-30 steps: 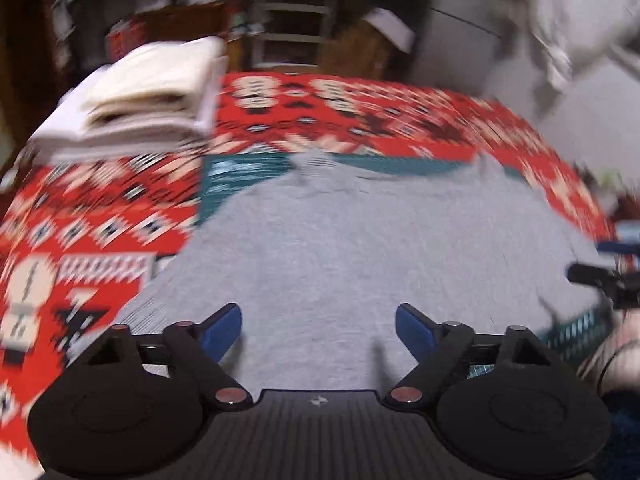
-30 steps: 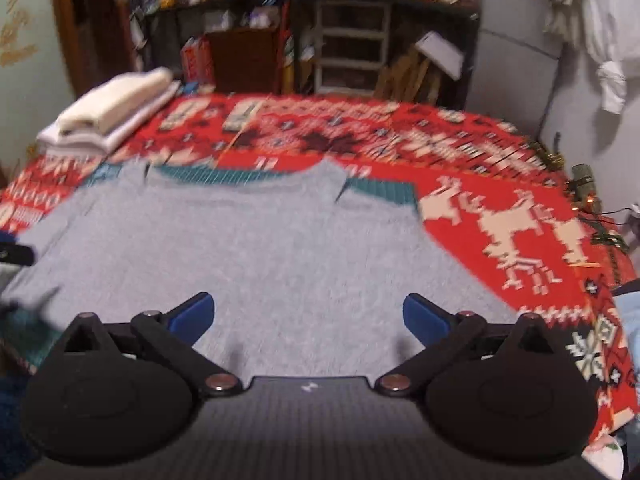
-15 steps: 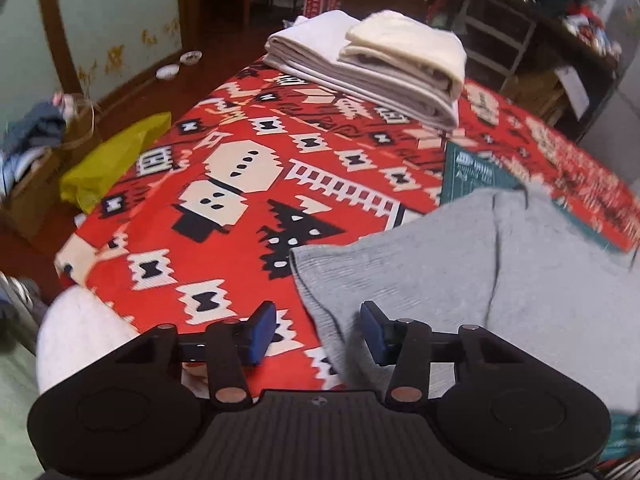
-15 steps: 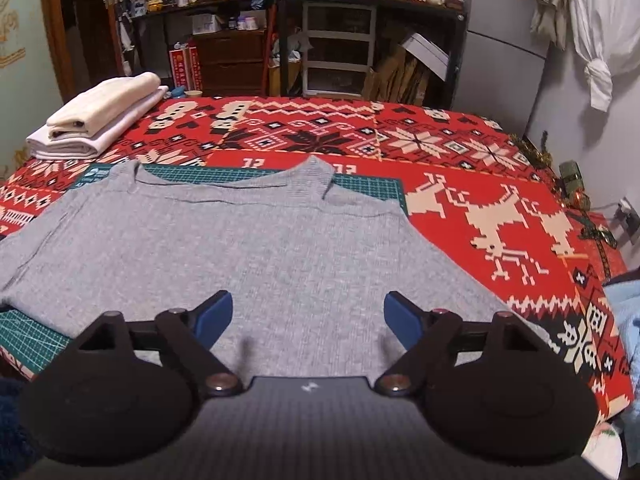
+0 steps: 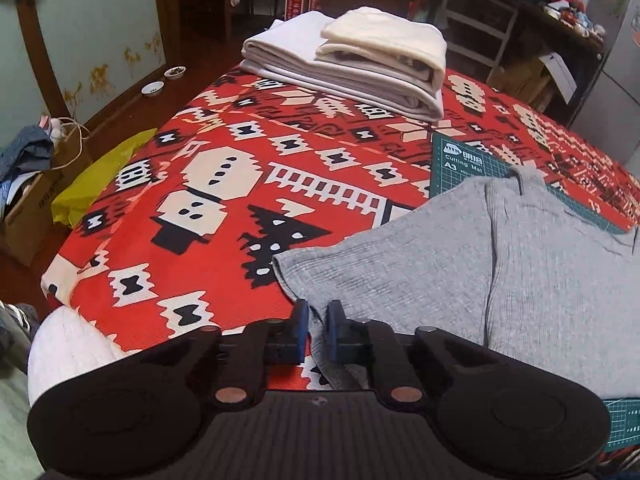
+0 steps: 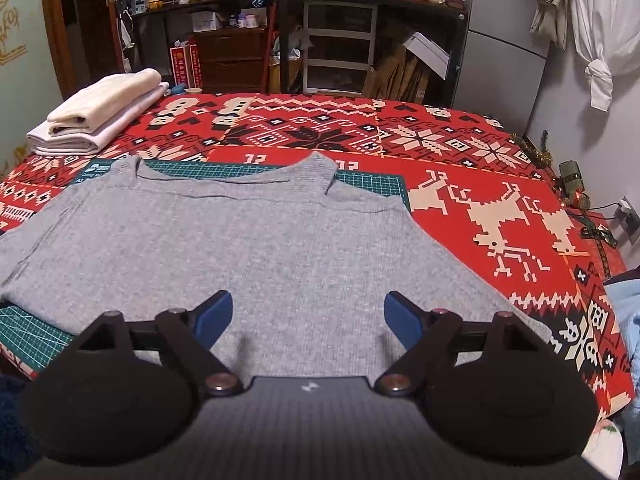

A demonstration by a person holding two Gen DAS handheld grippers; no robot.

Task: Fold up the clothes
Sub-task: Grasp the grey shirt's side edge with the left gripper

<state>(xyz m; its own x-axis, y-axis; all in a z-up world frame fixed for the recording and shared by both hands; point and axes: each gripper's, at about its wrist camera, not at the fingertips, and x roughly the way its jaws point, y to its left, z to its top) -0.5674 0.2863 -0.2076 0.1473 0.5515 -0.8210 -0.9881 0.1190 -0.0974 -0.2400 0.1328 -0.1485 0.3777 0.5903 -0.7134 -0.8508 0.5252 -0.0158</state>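
A grey knit shirt (image 6: 248, 240) lies flat, neck away from me, on a green cutting mat (image 6: 240, 170) over a red patterned blanket (image 6: 480, 168). In the left wrist view its left sleeve (image 5: 380, 272) spreads onto the blanket. My left gripper (image 5: 317, 328) is shut on the sleeve's near edge, with grey cloth pinched between the blue pads. My right gripper (image 6: 308, 316) hovers open over the shirt's lower middle, its blue pads (image 6: 216, 312) wide apart and holding nothing.
A stack of folded white and cream cloths (image 5: 360, 64) sits at the far left corner of the bed. A yellow bag (image 5: 92, 184) and a cardboard box (image 5: 28, 216) stand on the floor to the left. Shelves and drawers (image 6: 340, 52) line the back wall.
My left gripper swung left from the shirt's middle to the sleeve corner and closed on its edge. The right gripper stayed open over the shirt's lower part.
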